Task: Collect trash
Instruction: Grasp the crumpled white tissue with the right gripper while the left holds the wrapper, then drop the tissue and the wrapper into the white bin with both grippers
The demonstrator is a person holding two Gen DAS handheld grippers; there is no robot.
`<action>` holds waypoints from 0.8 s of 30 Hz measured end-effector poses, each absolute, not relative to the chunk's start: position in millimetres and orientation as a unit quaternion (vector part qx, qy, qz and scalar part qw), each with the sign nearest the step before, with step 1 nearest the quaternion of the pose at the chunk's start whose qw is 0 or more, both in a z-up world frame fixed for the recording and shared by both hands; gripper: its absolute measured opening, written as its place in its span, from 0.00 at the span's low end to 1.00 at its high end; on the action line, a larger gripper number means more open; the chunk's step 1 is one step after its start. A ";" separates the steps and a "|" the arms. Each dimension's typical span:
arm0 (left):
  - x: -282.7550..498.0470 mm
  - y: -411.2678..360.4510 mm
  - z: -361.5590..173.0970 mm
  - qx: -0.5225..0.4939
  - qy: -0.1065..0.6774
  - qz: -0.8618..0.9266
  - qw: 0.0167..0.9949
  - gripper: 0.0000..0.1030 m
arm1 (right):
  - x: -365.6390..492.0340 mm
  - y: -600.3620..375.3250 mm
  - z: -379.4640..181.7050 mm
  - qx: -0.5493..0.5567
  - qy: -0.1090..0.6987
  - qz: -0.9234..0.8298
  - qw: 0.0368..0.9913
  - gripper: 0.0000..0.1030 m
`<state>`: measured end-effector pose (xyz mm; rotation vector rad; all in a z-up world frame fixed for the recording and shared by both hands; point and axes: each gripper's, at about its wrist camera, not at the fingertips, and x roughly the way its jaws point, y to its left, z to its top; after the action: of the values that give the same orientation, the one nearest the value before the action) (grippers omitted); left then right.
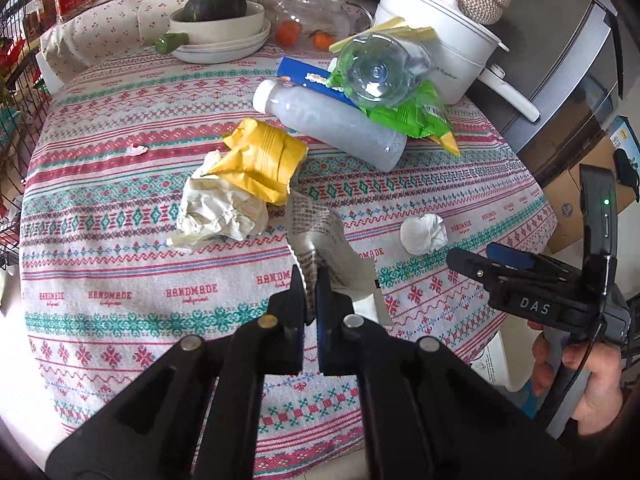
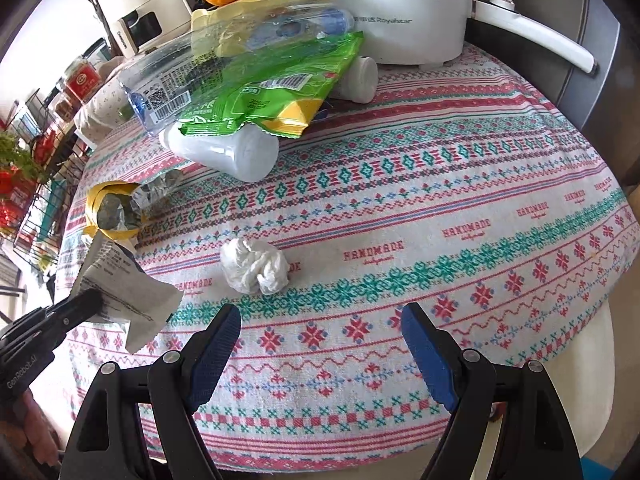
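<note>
My left gripper (image 1: 310,280) is shut on a printed paper receipt (image 1: 316,224), which curls up from the patterned tablecloth (image 1: 120,264). The right wrist view shows the same receipt (image 2: 120,284) pinched at the left. My right gripper (image 2: 320,320) stands open above the cloth, with a white tissue ball (image 2: 256,266) just beyond its left finger. Other trash lies further back: a yellow wrapper (image 1: 264,160), crumpled white paper (image 1: 216,208), a milky plastic bottle (image 1: 332,126), a green snack bag (image 1: 420,112) and a crushed clear bottle (image 1: 376,68).
A white electric pot (image 2: 400,8) with a long handle stands at the back right. A bowl holding a green squash (image 1: 218,20) and a glass teapot (image 1: 316,20) sit at the back. A wire rack (image 1: 20,80) flanks the left; the table edge (image 2: 580,360) drops off on the right.
</note>
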<state>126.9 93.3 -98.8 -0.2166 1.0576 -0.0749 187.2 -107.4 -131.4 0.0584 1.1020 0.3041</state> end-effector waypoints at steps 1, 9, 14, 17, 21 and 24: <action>124.3 96.4 -95.7 -0.099 0.499 -0.034 0.860 0.05 | 190.6 -101.7 -133.8 0.030 0.521 0.152 0.840 0.81; 116.5 112.4 -88.4 -0.087 0.494 -0.021 0.865 0.05 | 211.5 -72.3 -152.9 0.033 0.505 0.182 0.843 0.44; 116.6 110.4 -85.8 -0.087 0.493 -0.018 0.866 0.05 | 211.1 -68.3 -145.8 0.028 0.495 0.194 0.847 0.33; 114.2 104.8 -78.6 -0.088 0.485 -0.025 0.870 0.05 | 204.7 -76.3 -133.6 0.023 0.488 0.195 0.851 0.33; 108.4 87.1 -64.2 -0.079 0.469 -0.047 0.878 0.05 | 189.8 -101.8 -112.5 0.032 0.481 0.193 0.855 0.33; 106.7 69.2 -55.2 -0.068 0.460 -0.066 0.883 0.05 | 174.3 -129.6 -98.5 0.028 0.474 0.182 0.861 0.33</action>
<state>106.7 69.2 -55.2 -0.1411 0.9570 -0.1382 174.3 -129.6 -98.5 0.0583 0.9956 0.3809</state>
